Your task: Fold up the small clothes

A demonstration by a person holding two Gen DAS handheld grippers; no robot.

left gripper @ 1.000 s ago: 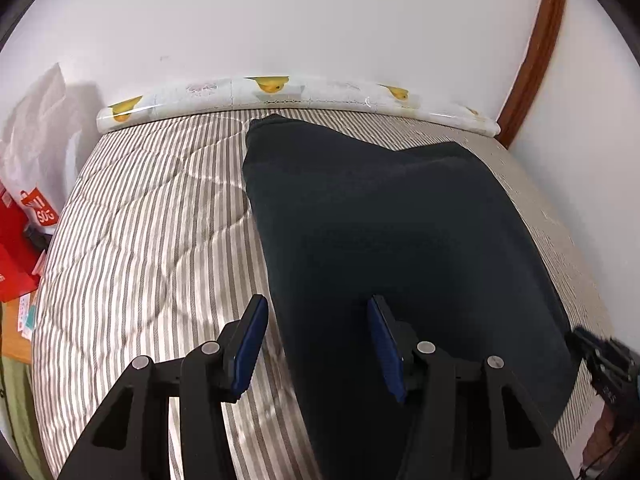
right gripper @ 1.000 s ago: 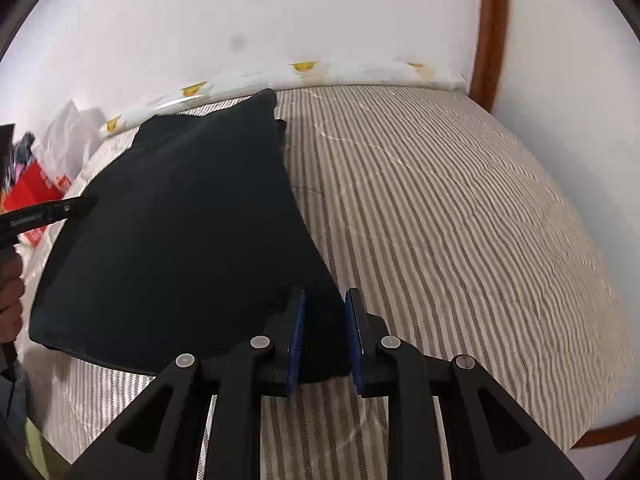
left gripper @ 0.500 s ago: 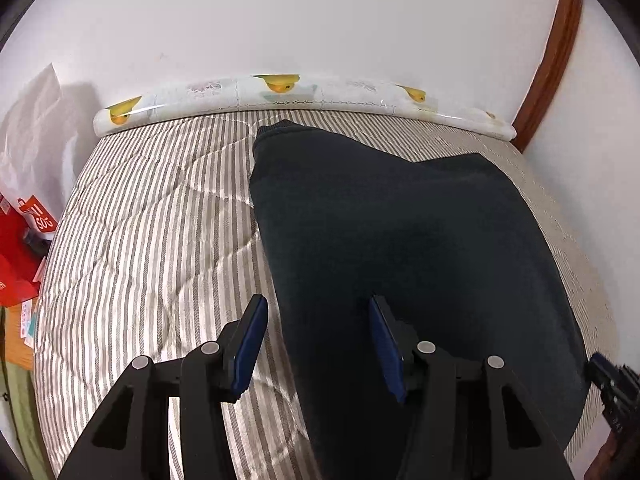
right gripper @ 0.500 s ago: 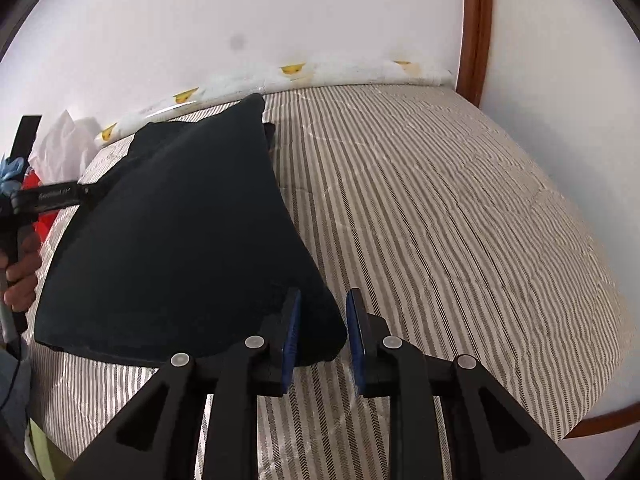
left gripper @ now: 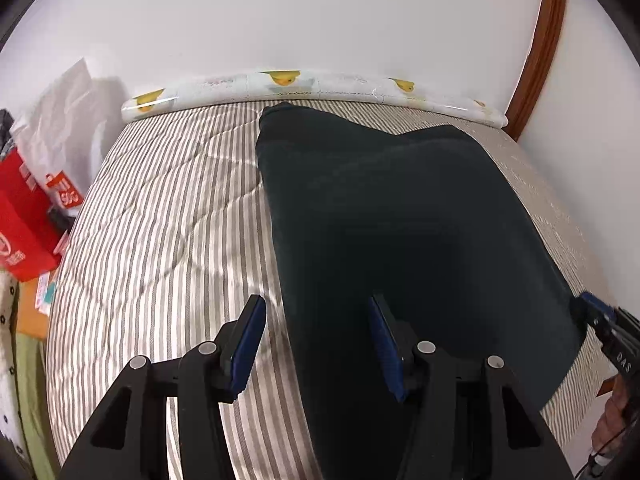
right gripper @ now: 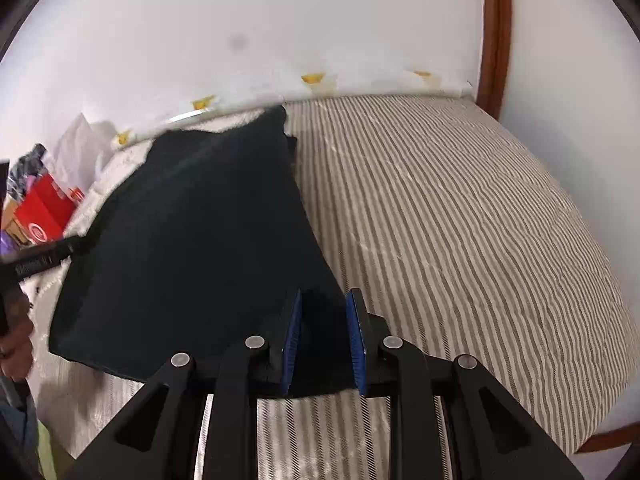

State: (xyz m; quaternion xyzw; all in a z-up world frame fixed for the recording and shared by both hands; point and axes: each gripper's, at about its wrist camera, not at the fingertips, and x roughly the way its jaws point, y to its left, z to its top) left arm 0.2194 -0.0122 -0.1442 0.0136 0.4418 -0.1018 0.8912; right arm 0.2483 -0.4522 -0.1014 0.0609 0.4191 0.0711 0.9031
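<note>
The right gripper (right gripper: pixel 323 338) is opening over the near right corner of the dark garment (left gripper: pixel 400 220), which lies flat on the striped bed (left gripper: pixel 160 220); the left gripper (left gripper: pixel 316 344) stays open, empty, astride its left edge. This fold looks laid.

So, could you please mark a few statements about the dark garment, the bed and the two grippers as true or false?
1. The dark garment lies on a striped mattress. True.
2. The left gripper is clamped on the garment. False: its jaws stand apart, over the garment's edge.
3. The right gripper has a corner of the garment between its jaws. True; the jaws are opening.
4. The garment is bright red. False: it is very dark; a red box sits beside the bed.
5. A duck-print pad runs along the wall. True.
</note>
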